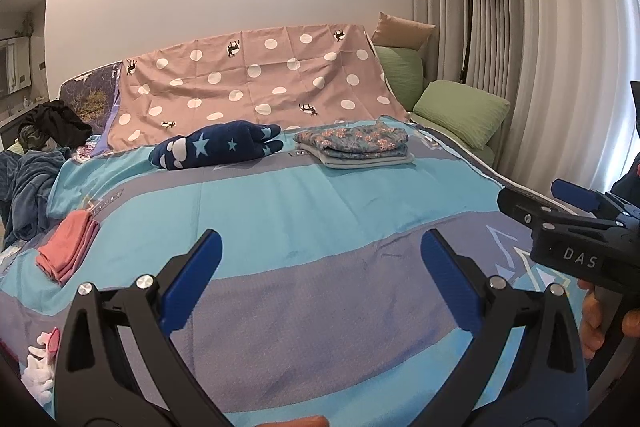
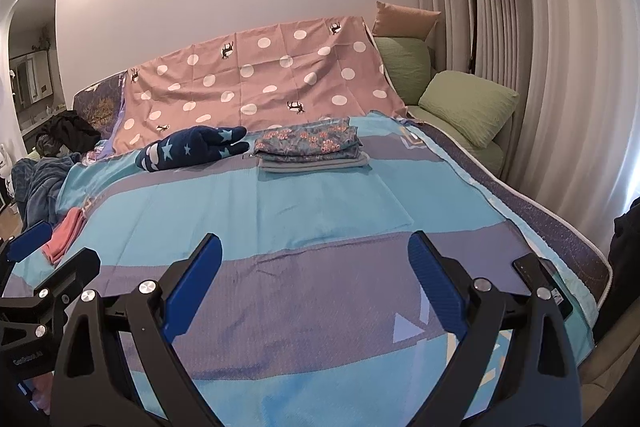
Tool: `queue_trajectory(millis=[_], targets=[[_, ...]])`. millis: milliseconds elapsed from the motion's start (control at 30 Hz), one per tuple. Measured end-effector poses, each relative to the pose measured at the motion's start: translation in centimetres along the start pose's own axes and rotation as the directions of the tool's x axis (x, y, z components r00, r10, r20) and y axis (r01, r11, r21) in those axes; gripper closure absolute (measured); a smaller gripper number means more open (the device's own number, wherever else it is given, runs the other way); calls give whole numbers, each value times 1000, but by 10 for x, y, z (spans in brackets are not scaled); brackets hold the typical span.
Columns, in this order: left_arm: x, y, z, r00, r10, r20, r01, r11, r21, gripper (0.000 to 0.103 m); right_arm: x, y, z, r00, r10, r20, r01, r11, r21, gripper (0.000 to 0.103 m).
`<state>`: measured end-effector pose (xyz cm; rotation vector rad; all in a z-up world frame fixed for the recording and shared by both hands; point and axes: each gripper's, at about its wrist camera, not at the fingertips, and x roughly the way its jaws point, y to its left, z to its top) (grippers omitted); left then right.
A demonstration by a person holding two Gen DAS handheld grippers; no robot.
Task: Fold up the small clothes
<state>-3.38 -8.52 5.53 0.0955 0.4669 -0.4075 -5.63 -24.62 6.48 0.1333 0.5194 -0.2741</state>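
Folded clothes (image 1: 354,143): stacked near the bed's (image 1: 280,195) far edge
Left gripper (image 1: 322,277): jaws released, empty
Right gripper (image 2: 316,275): jaws released, empty

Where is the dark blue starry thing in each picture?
Left wrist view: the dark blue starry bundle lies left of centre, far across the bed.
Right wrist view: it lies further left, also far off.
Shared landmark: the folded floral stack sits just to its right in both.
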Motion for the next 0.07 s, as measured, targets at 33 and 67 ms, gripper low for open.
queue_trajectory(millis=[33,67], targets=[[0,0,0,1000,0,-3,0,1000,-1,2,0,0,-1,1000,0,-2,0,1000,-1,9],[0,0,-1,1000,0,-5,0,1000,0,2,1,1,-1,1000,0,-2,0,1000,-2,9]])
